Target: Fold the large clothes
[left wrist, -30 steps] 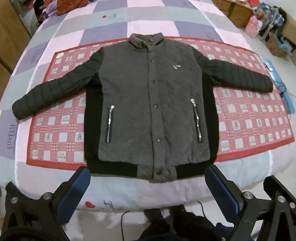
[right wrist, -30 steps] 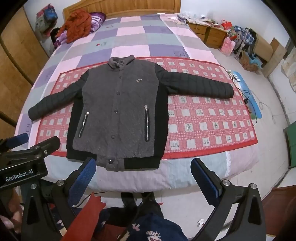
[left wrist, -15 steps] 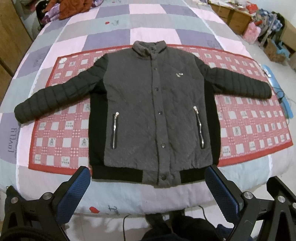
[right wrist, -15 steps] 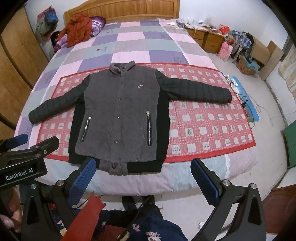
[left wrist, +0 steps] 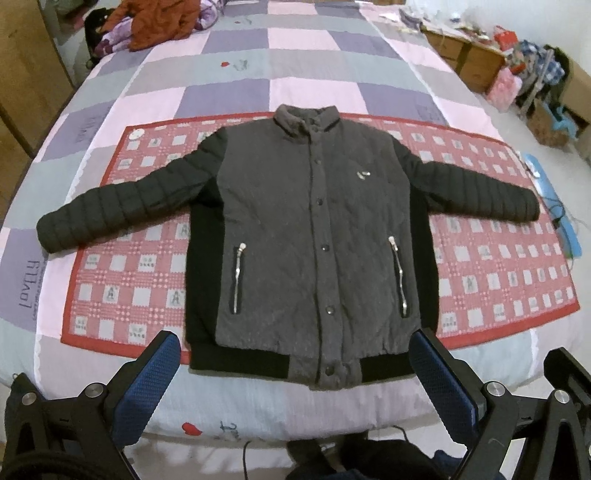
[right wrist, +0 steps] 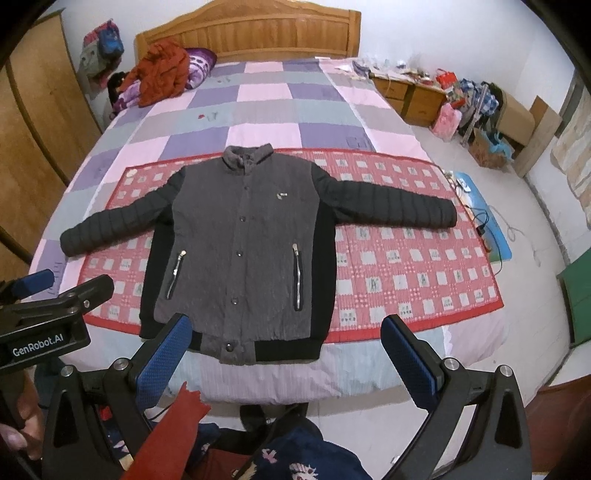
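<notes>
- The jacket (left wrist: 317, 236) lay flat, sleeves spread, on the red mat (left wrist: 498, 266).
- The left gripper (left wrist: 295, 373) and right gripper (right wrist: 284, 354) hovered with jaws released, grasping nothing.

Red checked mat (right wrist: 406, 266) lying across patchwork bed (right wrist: 280, 110); orange garment (right wrist: 162, 72) sitting near wooden headboard (right wrist: 247, 35); wooden drawers (right wrist: 410, 96) standing beside, clutter piling around.

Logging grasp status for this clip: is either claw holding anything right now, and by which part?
Nothing is held. The left claw and right claw are both open, short of the jacket, which lies flat and unfolded on the bed.
</notes>
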Demonstrator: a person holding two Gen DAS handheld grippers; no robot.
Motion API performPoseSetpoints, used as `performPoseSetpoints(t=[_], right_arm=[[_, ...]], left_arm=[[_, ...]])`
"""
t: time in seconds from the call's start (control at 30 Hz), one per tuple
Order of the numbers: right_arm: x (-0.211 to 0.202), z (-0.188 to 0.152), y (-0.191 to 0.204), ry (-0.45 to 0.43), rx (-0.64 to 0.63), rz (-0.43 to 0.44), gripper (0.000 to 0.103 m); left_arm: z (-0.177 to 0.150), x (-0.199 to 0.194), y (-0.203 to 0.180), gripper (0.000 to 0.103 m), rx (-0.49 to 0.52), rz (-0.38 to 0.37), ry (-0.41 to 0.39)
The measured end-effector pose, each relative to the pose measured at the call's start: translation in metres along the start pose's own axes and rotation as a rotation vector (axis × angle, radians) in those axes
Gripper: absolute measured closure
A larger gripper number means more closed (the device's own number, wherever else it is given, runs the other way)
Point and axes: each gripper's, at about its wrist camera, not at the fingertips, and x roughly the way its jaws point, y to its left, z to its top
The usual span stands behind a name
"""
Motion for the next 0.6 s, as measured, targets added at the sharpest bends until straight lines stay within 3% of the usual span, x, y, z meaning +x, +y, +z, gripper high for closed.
performPoseSetpoints(t=[0.6], right_arm=[[0.007,0.009,-0.009,0.011,-0.016,0.028,0.0]], left_arm=[[0.007,0.011,-0.001,0.001,-0.054,0.036,0.017]])
